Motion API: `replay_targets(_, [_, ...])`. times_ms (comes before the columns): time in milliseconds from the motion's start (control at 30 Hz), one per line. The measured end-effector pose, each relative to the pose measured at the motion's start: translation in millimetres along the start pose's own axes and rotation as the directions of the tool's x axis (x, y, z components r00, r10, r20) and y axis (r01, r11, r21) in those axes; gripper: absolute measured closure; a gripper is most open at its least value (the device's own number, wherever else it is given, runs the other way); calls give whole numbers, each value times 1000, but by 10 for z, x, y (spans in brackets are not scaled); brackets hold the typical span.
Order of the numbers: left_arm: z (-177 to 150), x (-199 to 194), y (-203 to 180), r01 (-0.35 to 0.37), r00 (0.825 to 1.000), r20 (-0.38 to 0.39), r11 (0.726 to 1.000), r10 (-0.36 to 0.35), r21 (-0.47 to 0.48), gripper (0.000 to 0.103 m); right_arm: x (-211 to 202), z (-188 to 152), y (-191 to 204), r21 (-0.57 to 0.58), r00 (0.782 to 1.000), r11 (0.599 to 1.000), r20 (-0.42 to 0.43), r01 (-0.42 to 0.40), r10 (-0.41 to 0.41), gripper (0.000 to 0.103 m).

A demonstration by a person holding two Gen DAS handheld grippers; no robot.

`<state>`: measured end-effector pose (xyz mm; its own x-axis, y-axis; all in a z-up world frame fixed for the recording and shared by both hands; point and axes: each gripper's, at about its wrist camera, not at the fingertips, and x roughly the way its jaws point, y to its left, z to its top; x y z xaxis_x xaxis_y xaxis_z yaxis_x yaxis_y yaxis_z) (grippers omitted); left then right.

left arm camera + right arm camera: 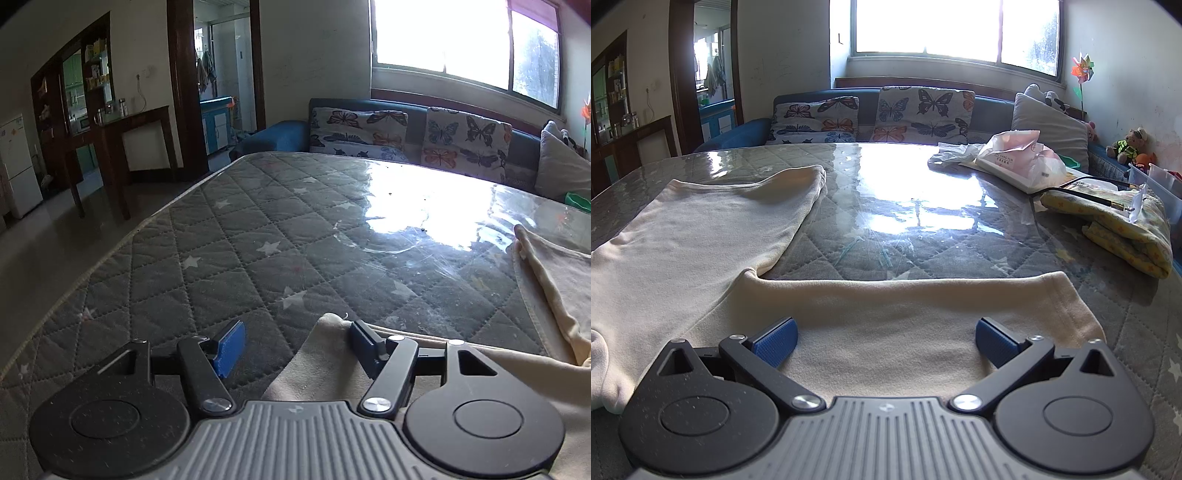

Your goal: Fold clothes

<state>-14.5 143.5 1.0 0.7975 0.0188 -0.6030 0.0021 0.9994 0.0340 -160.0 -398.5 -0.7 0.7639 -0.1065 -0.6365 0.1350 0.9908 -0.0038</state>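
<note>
A cream garment [701, 236] lies flat on the quilted grey table top [923, 236], which is under clear plastic. In the right wrist view one part runs away to the far left and another part [905, 314] runs across to the right in front of my gripper. My right gripper [884, 341] is open and empty, low over that near part. In the left wrist view my left gripper [295, 345] is open and empty over a corner of the cream garment [328, 354]. More of the garment [554, 280] lies at the right.
A folded yellow patterned cloth [1123, 229] with a cable over it lies at the right, with a plastic bag and white box [1023, 158] behind it. A sofa with butterfly cushions [886, 114] runs behind the table. The table's left edge [122, 243] drops to the floor.
</note>
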Motion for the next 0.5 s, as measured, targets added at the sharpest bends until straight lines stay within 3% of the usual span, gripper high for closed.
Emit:
replay_targets(200, [-120,-382,-293,102,994,31,993,-104,50,37,3,-1,-3,0,1000,1000,0,0,0,0])
replay_targets(400, [-272,-682,-646,217,975,33,970,-222,107,35,4,-1,-4,1,1000,1000,0,-1,1,0])
replay_targets(500, [-345,-688,-833,219,974,18,962,-225,162,35,3,-2,-4,2,1000,1000,0,-2,2,0])
